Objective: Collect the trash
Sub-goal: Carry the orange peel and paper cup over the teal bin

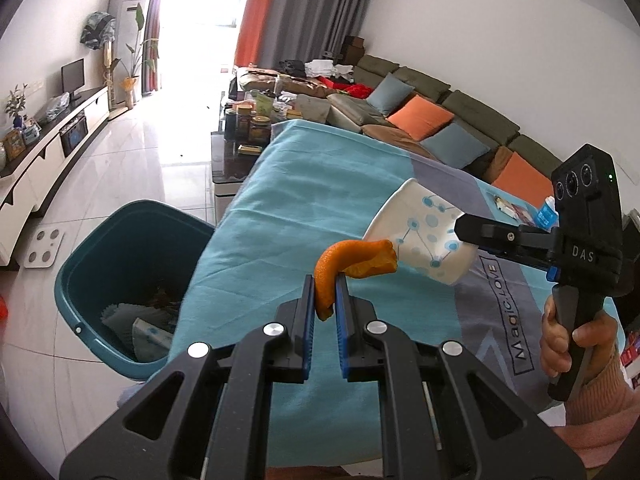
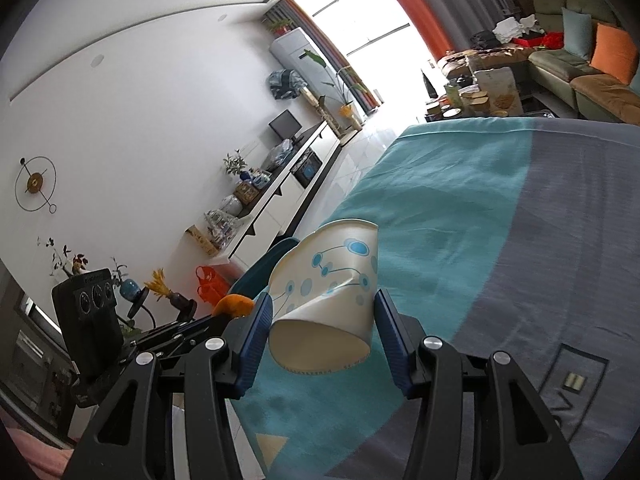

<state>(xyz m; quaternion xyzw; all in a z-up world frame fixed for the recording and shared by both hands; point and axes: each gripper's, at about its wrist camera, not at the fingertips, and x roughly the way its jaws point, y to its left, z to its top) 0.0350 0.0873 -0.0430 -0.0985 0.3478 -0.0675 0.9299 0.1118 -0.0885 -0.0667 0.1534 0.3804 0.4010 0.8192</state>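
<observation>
The left gripper sits closest to the lens, its two blue-padded fingers drawn narrow and pinching one curl of orange peel, which arches up and over to the right of the fingertips. Below and to the left of this gripper stands one teal trash bin, open, with crumpled paper and at least one more patterned cup lying inside. Under the fingers spreads a teal and grey tablecloth; its grey band, to the right of the gripper, carries the words "Magic. LOVE".

To the right and slightly ahead, the right gripper holds one white paper cup printed with blue dots joined by lines. Its jaws stand about half apart, both pads pressed on the cup's sides, and the cup wall is dented between them. The cup lies tilted, mouth pointing away from the gripper and base towards the camera, held above the cloth. Tiny print runs round the base rim, too small to read.

In the left wrist view the right gripper's body reads "DAS", and a hand in a pink sleeve grips its handle. Two small packets lie on the cloth beyond that gripper.
</observation>
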